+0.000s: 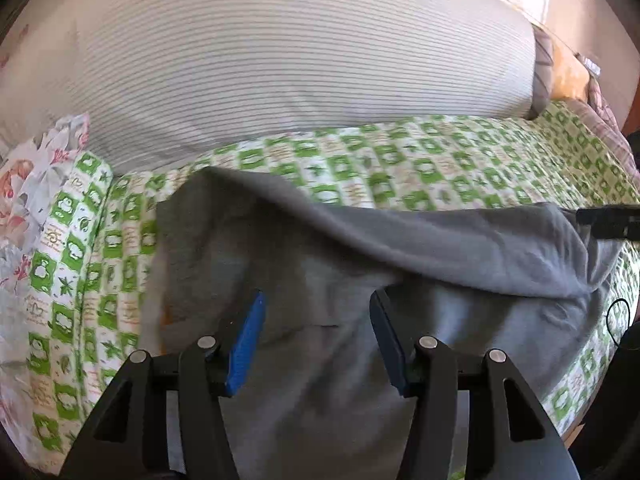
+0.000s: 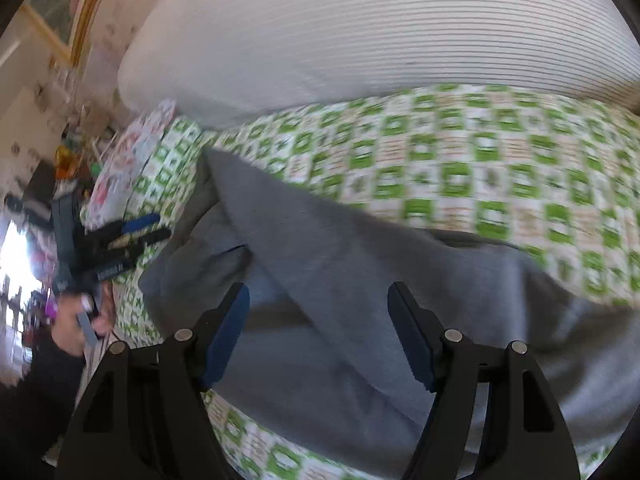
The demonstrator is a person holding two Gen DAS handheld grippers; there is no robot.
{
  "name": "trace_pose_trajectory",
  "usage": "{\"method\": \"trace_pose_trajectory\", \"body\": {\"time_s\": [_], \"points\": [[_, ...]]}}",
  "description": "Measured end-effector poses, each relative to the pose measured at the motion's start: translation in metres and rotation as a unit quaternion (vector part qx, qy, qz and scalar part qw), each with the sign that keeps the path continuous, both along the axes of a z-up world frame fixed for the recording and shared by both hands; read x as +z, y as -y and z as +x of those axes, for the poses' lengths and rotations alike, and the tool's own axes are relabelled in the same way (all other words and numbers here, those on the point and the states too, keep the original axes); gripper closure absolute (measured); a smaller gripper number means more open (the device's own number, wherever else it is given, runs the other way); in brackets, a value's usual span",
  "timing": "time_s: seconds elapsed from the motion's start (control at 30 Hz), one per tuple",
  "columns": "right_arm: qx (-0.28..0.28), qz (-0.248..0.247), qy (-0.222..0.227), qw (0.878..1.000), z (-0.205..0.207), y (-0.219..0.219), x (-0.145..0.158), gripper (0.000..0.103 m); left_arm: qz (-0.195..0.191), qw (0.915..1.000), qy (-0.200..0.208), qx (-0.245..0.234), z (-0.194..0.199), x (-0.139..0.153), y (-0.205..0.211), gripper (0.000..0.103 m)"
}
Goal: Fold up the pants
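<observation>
Lying folded over on the bed's green-checked sheet (image 1: 420,168), soft grey fleece pants (image 1: 320,264); hovering above, jaws parted and empty, left gripper (image 1: 318,332) and right gripper (image 2: 320,328).

Striped pillow (image 1: 280,60), green-checked sheet (image 1: 440,168)

Your right gripper (image 2: 318,304) hangs over the grey pants (image 2: 352,280) with its jaws apart and nothing between the pads; the cloth lies below them, not pinched. Ahead of the fingertips a folded layer of the pants runs slantwise across the green-checked bedsheet (image 2: 460,168). Beyond that sheet sits a big striped pillow (image 2: 380,28). Off to the gripper's left, your left gripper (image 2: 140,228) shows beside the floral pillow (image 2: 128,168), with your hand (image 2: 80,320) below it.
</observation>
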State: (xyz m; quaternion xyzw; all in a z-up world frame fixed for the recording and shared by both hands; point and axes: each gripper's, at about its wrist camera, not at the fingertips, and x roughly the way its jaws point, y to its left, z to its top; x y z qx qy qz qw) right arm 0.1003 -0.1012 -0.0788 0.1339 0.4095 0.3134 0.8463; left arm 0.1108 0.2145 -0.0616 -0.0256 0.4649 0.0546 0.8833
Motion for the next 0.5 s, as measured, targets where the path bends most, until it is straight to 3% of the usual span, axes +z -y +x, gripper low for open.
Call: {"method": "trace_pose_trajectory", "body": {"time_s": [0.23, 0.33, 0.5], "points": [[0.046, -0.045, -0.001, 0.998, 0.029, -0.086, -0.008, 0.031, 0.048, 0.9982, -0.025, -0.025, 0.027, -0.003, -0.059, 0.047], [0.049, -0.062, 0.003, 0.997, 0.040, -0.105, -0.009, 0.031, 0.088, 0.9935, -0.042, -0.059, 0.042, -0.004, -0.075, 0.043], [0.054, -0.082, 0.003, 0.995, 0.055, -0.126, -0.011, 0.031, 0.108, 0.9842, -0.077, -0.117, 0.068, -0.014, -0.096, 0.036]]}}
